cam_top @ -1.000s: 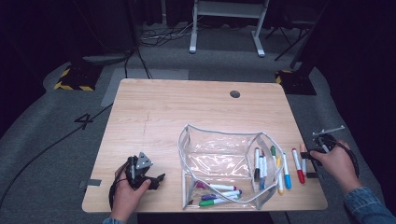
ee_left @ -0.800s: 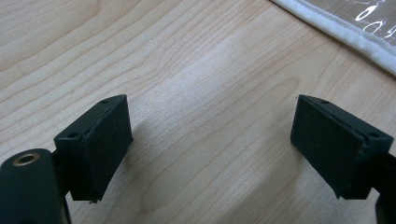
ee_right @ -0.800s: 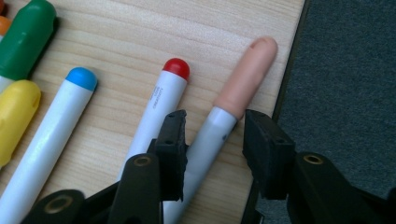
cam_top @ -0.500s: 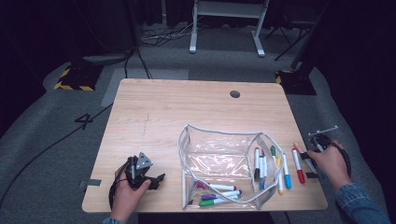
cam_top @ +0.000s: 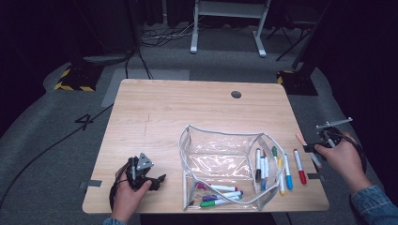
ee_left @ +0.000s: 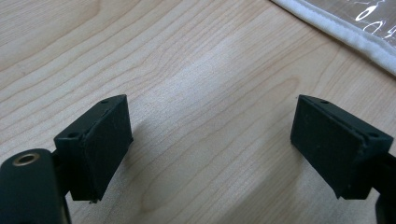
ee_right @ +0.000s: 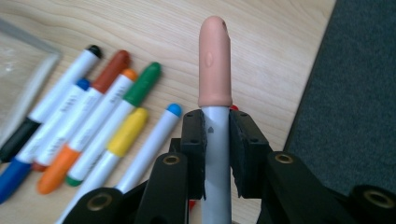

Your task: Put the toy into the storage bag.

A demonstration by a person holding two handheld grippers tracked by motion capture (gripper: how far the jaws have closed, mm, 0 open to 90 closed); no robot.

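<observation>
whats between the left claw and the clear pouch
Bare wooden table: in the high view nothing lies between the open left claw and the clear pouch. The left gripper view shows bare wood up to the pouch's edge.

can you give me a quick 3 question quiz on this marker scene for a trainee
1. True or false: the right gripper is shut on the marker with the pink cap.
2. Which thing lies near the left gripper? A) the clear pouch B) a red marker C) a cable reel
3. Fill in: the left gripper's jaws stand ____ over bare table.

Key: 1 true, the jaws clamp its white barrel. 2 A, the pouch's white edge shows at the corner of the left gripper view. 3 open, with nothing between them.
</observation>
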